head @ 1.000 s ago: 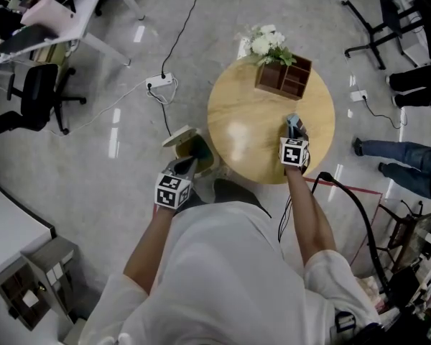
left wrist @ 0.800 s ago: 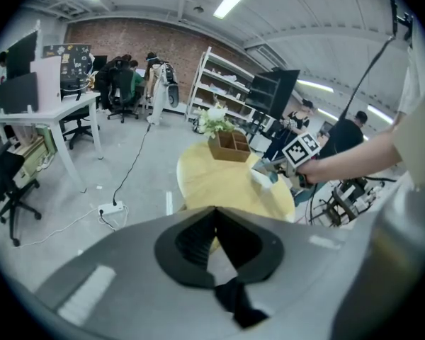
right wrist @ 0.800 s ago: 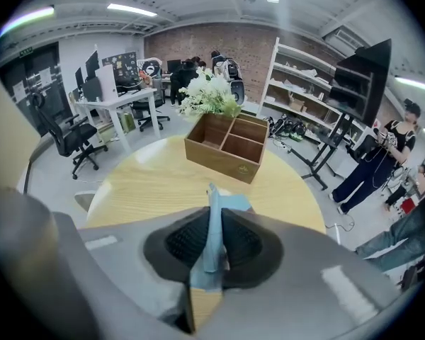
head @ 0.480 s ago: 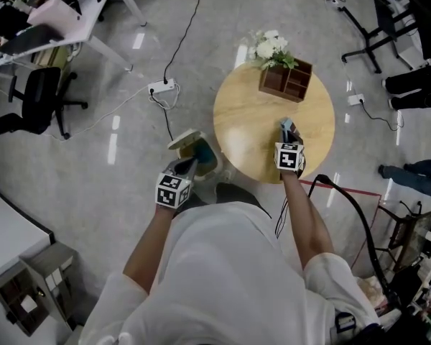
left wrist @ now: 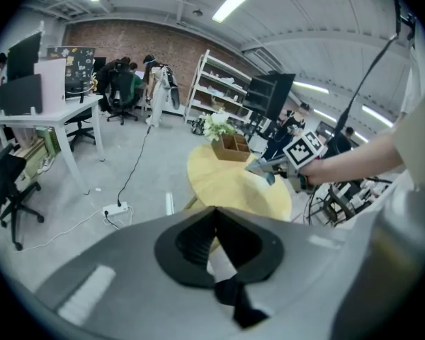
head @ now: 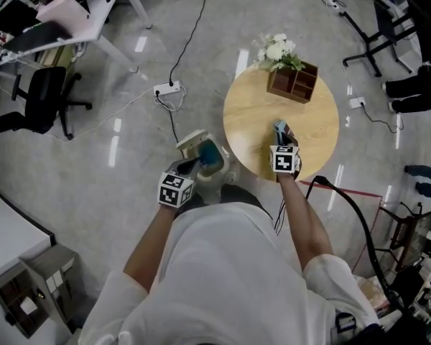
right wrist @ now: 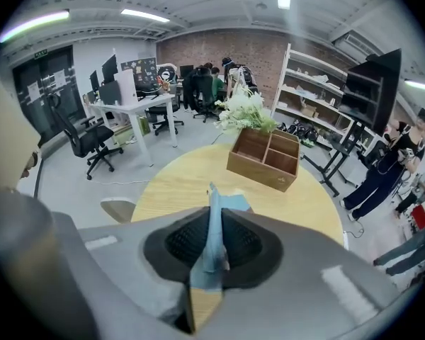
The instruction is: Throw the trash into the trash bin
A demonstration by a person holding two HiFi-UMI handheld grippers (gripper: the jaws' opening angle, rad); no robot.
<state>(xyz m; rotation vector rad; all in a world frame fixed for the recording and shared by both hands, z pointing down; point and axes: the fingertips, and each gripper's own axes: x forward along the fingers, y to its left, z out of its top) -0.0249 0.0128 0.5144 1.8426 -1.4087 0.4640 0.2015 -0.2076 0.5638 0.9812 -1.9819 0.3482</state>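
In its own view we see our right hand-held gripper (right wrist: 212, 222) clamping blue trash (right wrist: 212, 197). The left hand-held gripper (left wrist: 214, 214) has its jaws together on nothing. Our head view adds the trash bin (head: 192, 142) left of the tabletop (head: 251, 121).

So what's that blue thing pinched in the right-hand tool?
It is a thin, pale blue scrap that looks like crumpled paper or plastic film. It stands edge-on, clamped between the black ribbed pads of the right gripper, with its pointed top poking out past them. It hangs in the air over the near side of the round wooden table, and only the pads appear to touch it.
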